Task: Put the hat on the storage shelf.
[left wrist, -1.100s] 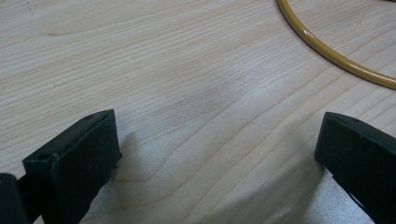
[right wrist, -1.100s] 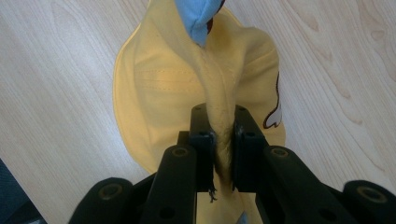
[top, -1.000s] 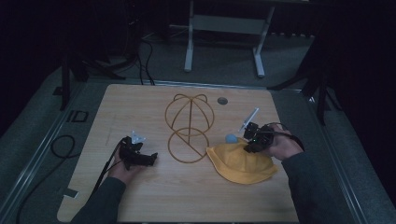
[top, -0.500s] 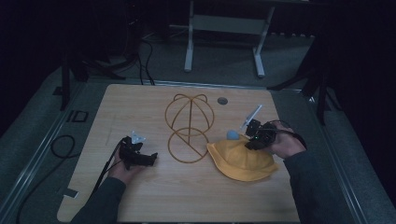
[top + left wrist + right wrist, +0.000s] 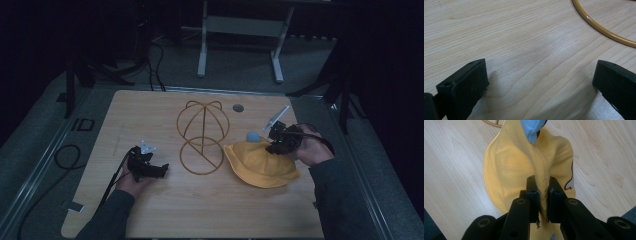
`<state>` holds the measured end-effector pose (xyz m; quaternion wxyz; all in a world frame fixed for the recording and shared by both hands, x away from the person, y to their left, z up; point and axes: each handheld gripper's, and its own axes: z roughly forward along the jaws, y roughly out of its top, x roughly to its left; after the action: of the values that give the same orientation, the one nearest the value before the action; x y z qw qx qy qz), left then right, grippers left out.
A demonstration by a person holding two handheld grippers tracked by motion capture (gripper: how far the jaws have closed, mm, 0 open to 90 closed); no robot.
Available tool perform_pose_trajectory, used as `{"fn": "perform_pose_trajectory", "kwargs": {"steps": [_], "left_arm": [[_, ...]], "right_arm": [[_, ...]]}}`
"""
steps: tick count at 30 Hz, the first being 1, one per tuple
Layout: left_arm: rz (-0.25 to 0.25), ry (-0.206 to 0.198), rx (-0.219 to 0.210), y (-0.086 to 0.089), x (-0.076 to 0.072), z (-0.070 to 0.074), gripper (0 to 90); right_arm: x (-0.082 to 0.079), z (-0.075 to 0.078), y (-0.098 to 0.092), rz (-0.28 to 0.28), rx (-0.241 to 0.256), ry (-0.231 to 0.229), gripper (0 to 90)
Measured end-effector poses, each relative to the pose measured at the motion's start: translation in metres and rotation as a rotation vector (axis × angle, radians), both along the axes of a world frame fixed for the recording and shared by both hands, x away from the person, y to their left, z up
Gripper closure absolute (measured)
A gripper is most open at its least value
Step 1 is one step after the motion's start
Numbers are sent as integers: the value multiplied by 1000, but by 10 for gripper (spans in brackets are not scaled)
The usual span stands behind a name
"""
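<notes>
We see a fold of the yellow hat (image 5: 529, 170) pinched between the jaws of the right gripper (image 5: 541, 195), which are closed tight on the fabric; the cloth rises from between them as a narrow ridge and spreads out beyond into the wider body of the hat. In the high view the hat (image 5: 260, 165) lies on the right half of the tabletop (image 5: 150, 120), nearer the right edge than the front one, with the right gripper (image 5: 280, 142) at its far right side and the person's right hand (image 5: 310, 150) behind it.

The hat is soft, pale yellow cloth with visible stitching lines, a light blue part (image 5: 532, 128) at its far end, and a small dark-outlined patch (image 5: 570, 182) on one side. It looks crumpled rather than rounded.

Just left of the hat stands a yellow wire hat frame (image 5: 202, 135), a domed cage above a ring lying on the table; the hat's edge is just beside that ring.

The left gripper (image 5: 147, 167) rests on the left half of the tabletop, well apart from the hat. Its jaws stand wide open with bare wood between them, and a curve of the frame's ring (image 5: 604, 27) passes beyond them.
</notes>
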<state>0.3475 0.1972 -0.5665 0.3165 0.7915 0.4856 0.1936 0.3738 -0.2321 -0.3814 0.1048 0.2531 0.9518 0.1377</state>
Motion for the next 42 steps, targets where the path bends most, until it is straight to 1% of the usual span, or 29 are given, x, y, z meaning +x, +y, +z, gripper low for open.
{"fn": "perform_pose_trajectory", "kwargs": {"steps": [10, 11, 12, 13, 14, 15, 17, 27, 32, 36, 42], "left_arm": [[-1, 1, 0, 0, 0, 0, 1], [0, 1, 0, 0, 0, 0, 1], [0, 1, 0, 0, 0, 0, 1], [-1, 1, 1, 0, 0, 0, 1], [-1, 1, 1, 0, 0, 0, 1], [0, 1, 0, 0, 0, 0, 1], [0, 1, 0, 0, 0, 0, 1], [-1, 0, 1, 0, 0, 0, 1], [-1, 1, 1, 0, 0, 0, 1], [-2, 1, 2, 0, 0, 0, 1], [-1, 1, 2, 0, 0, 0, 1]], "right_arm": [[1, 9, -7, -31, 22, -22, 825], [2, 11, -9, -42, 28, -32, 825], [2, 11, -9, -42, 28, -32, 825], [4, 13, -10, -57, 33, -39, 826], [4, 13, -10, -57, 33, -39, 826], [6, 15, -12, -75, 37, -45, 827], [9, 17, -13, -87, 41, -53, 827], [18, 26, -18, -136, 66, -88, 829], [21, 28, -20, -141, 74, -95, 830], [23, 31, -21, -143, 66, -92, 830], [27, 39, -22, -144, 73, -111, 831]]}}
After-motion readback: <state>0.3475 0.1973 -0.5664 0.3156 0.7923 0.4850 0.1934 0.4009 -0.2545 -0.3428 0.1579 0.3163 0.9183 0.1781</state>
